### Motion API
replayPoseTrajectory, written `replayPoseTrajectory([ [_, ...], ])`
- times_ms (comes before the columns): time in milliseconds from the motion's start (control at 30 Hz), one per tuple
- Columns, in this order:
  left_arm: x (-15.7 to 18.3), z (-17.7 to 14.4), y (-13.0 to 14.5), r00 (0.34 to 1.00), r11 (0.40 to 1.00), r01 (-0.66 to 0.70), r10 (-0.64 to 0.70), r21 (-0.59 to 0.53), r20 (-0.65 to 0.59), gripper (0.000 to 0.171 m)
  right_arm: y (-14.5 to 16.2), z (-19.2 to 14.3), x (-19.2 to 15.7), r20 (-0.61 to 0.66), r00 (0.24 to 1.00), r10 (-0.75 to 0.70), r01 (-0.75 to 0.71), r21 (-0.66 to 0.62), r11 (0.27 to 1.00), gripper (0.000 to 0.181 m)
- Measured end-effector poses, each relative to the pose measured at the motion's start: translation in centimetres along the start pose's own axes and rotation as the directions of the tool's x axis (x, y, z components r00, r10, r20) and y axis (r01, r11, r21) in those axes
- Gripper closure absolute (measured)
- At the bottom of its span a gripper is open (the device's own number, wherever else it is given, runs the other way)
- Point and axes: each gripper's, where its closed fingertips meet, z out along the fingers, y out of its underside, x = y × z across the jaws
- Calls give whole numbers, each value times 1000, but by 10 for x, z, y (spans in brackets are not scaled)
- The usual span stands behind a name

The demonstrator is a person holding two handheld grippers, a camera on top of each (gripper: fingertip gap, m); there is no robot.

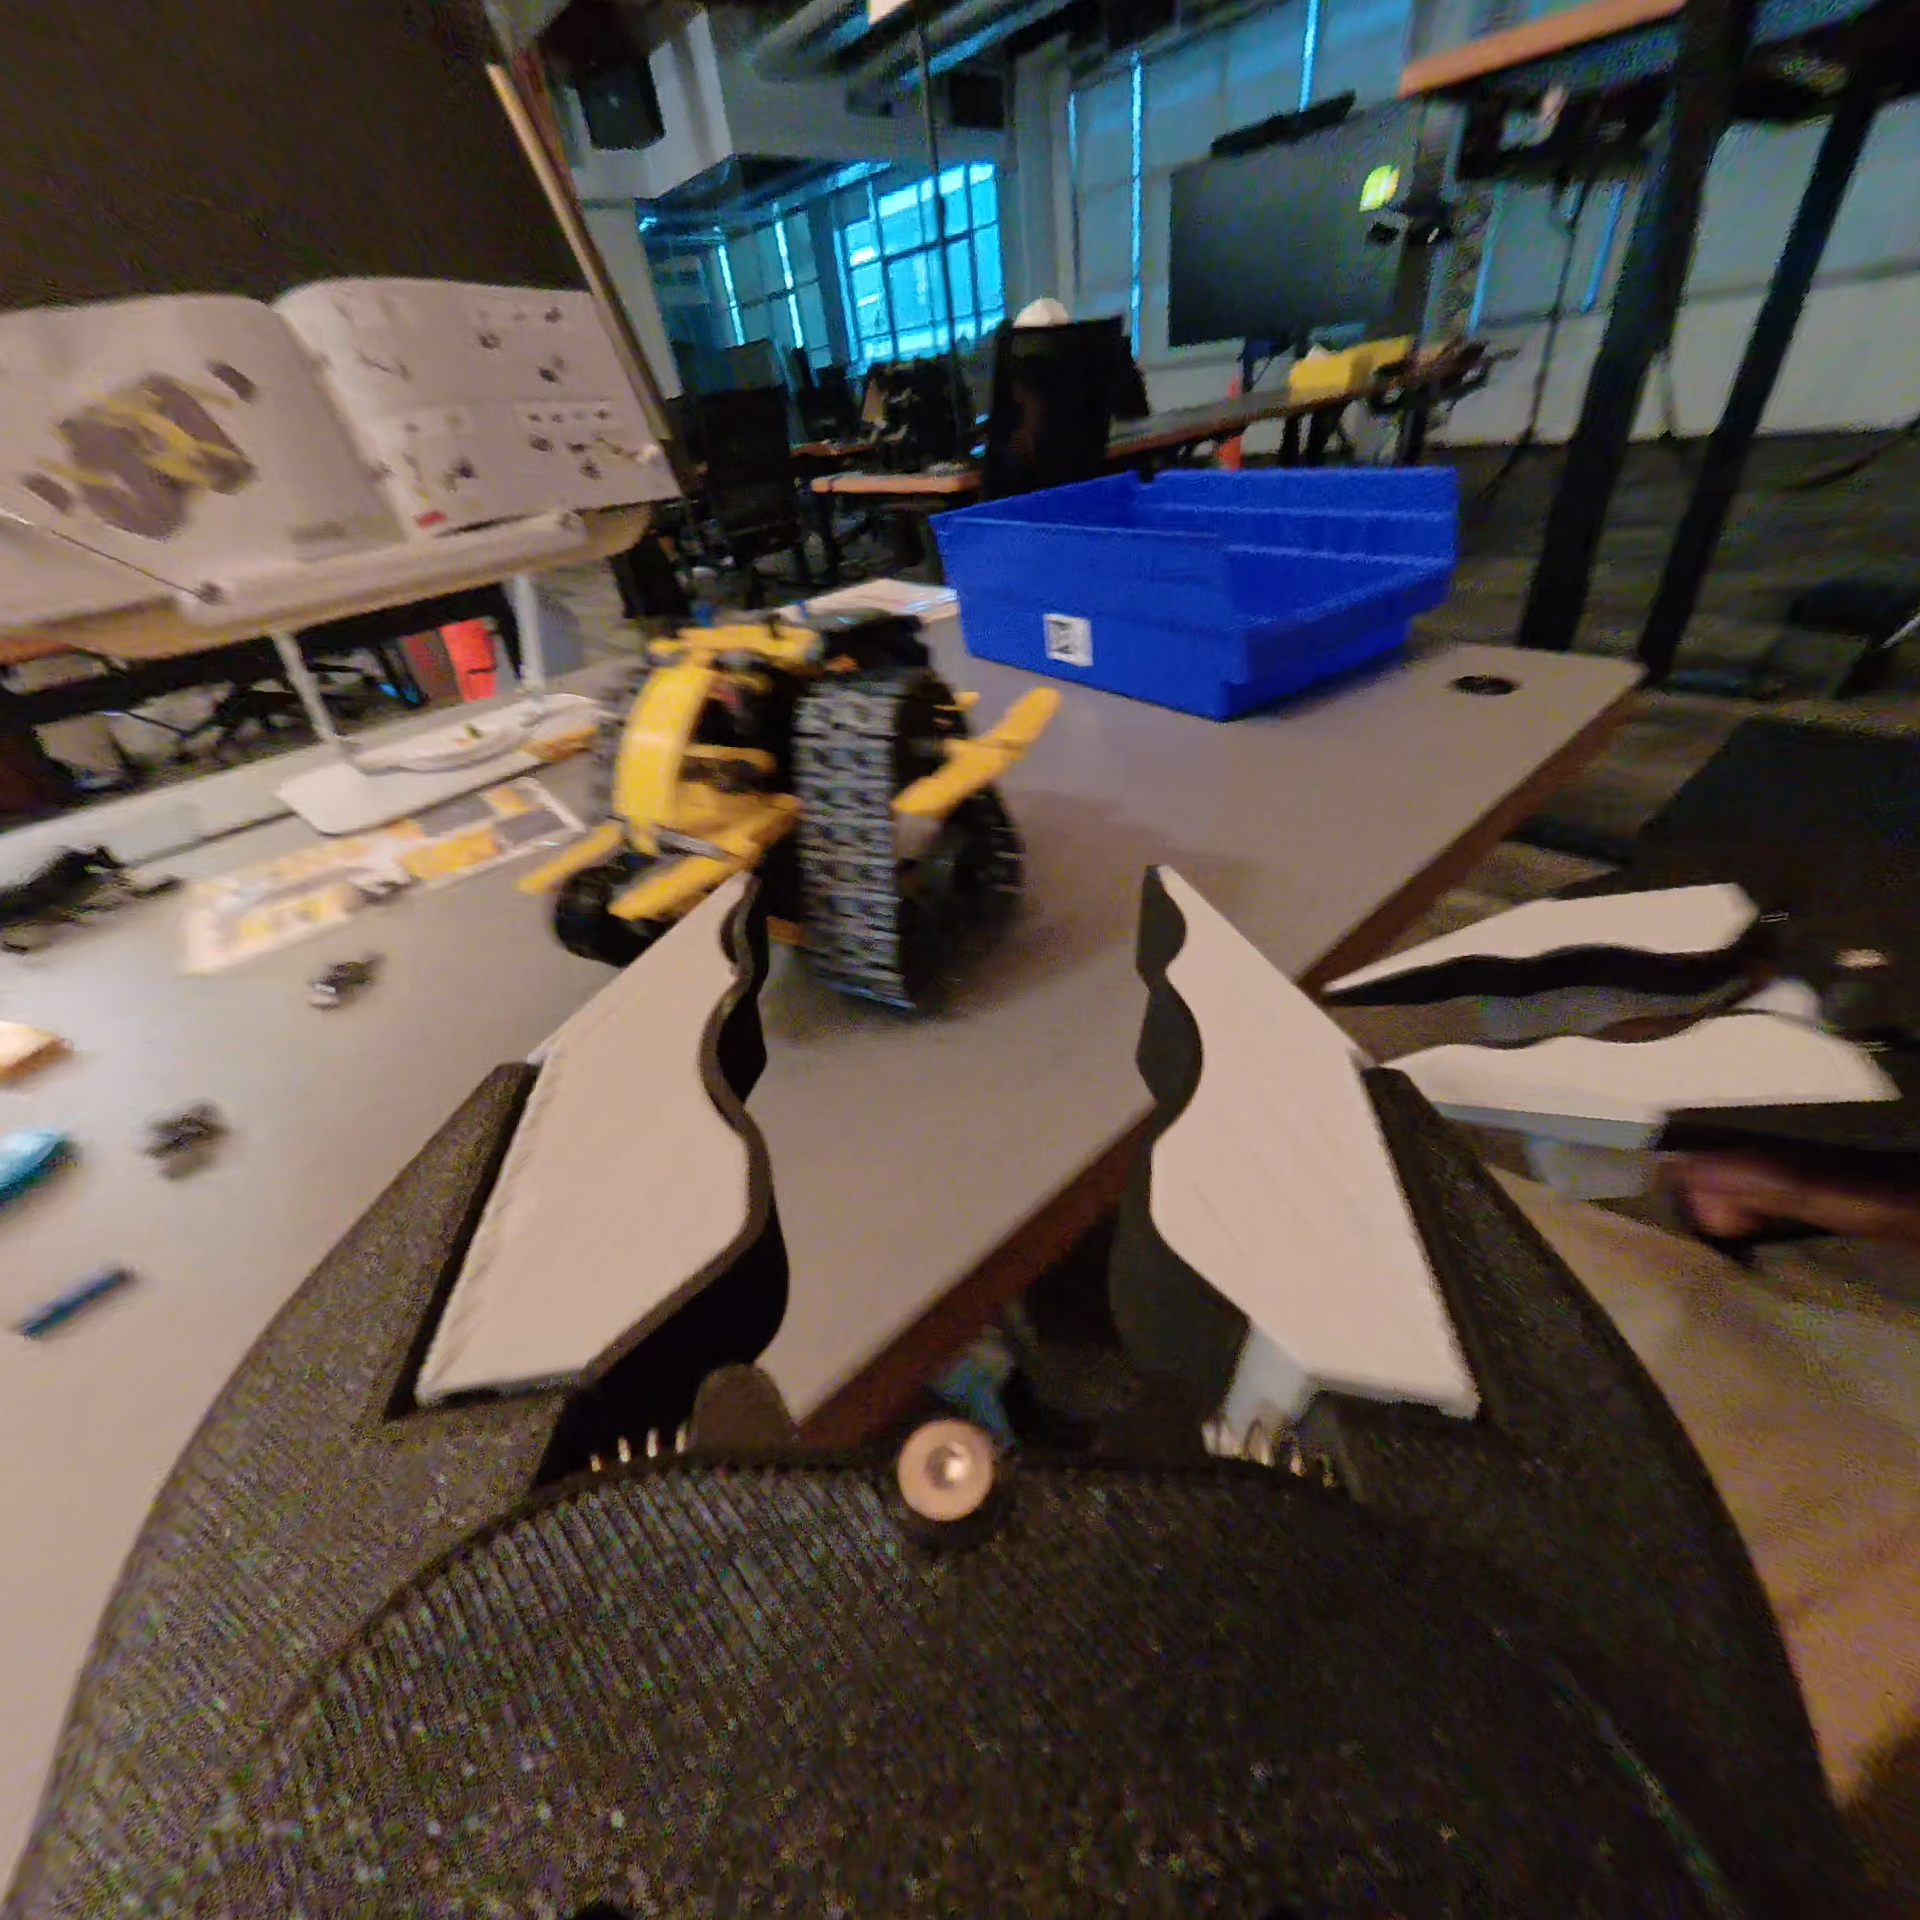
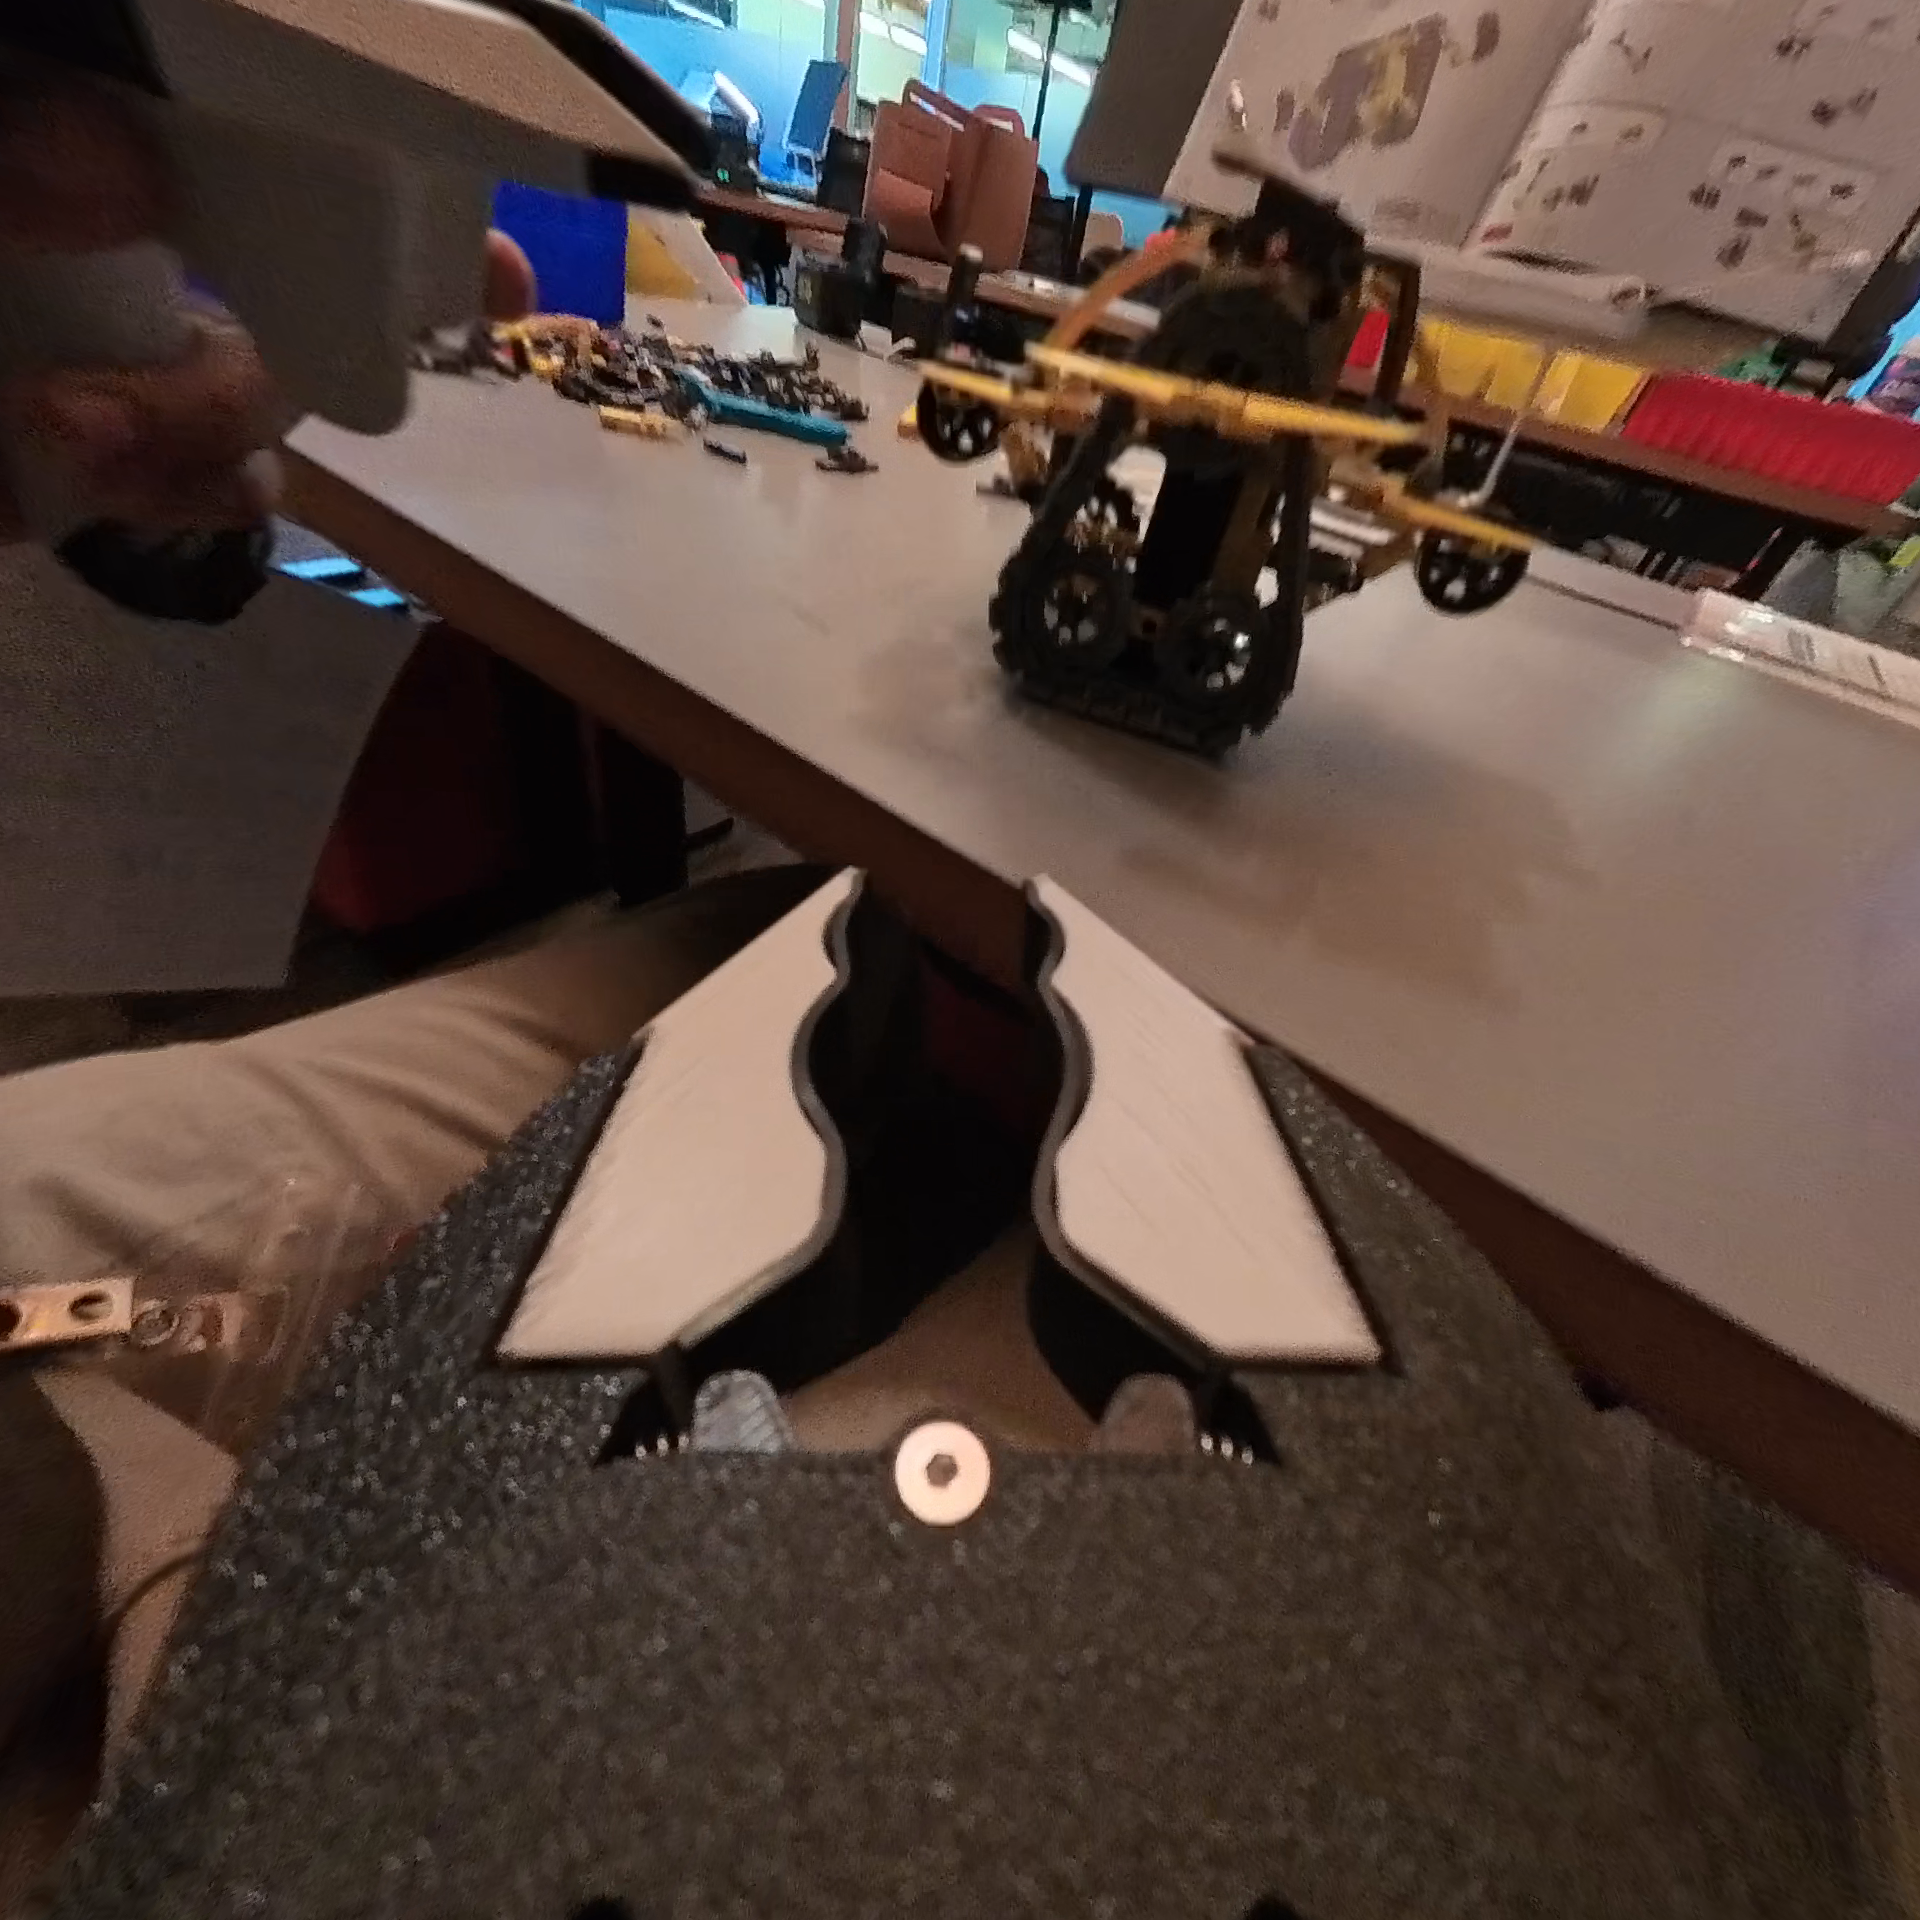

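Both empty: left gripper [image 1: 951, 883] gapes wide above the table's [image 1: 1143, 831] near edge facing the tracked model [image 1: 800, 810]; right gripper [image 2: 945, 894], part-open, sits below that edge.

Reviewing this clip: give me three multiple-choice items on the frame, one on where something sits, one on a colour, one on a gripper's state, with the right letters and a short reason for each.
1. Where does the tracked toy vehicle stand?
A. Inside the bin
B. On the grey table, apart from the bin
C. On the floor

2. What colour is the plastic bin on the table's far side?
A. Red
B. Green
C. Blue

3. How does the left gripper stand?
A. Open and empty
B. Shut on a brick
C. Shut on the open booklet

Answers:
1 B: its tracks rest on the tabletop, with bare surface between it and the bin.
2 C: its walls are plainly blue.
3 A: a wide gap shows between its fingers, with only table behind.
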Motion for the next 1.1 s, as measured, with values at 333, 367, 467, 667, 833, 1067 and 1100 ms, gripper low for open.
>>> replayPoseTrajectory([
  [333,-87,65,-7,989,987,102,-114,-126,-93,61,-128,40,30,1,985,-172,170,149,974,152],
  [367,-90,68,-3,989,986,106,-118,-128,-93,62,-136,47,32,31,982,-187,181,136,974,152],
  [467,-95,68,4,990,988,99,-110,-118,-89,63,-153,72,40,116,968,-223,215,77,973,150],
  [667,-99,67,9,973,985,98,-124,-139,-194,67,-166,108,47,245,946,-214,218,15,976,148],
  [833,-97,63,-5,930,972,206,-230,-112,-287,79,-159,95,39,258,959,-120,111,49,993,148],
  [1067,-21,18,3,837,937,347,-324,-30,-441,107,-108,53,21,245,968,-47,29,78,997,156],
  [1100,-15,19,11,838,933,355,-342,-49,-425,116,-100,51,18,240,970,-33,13,85,996,159],
])
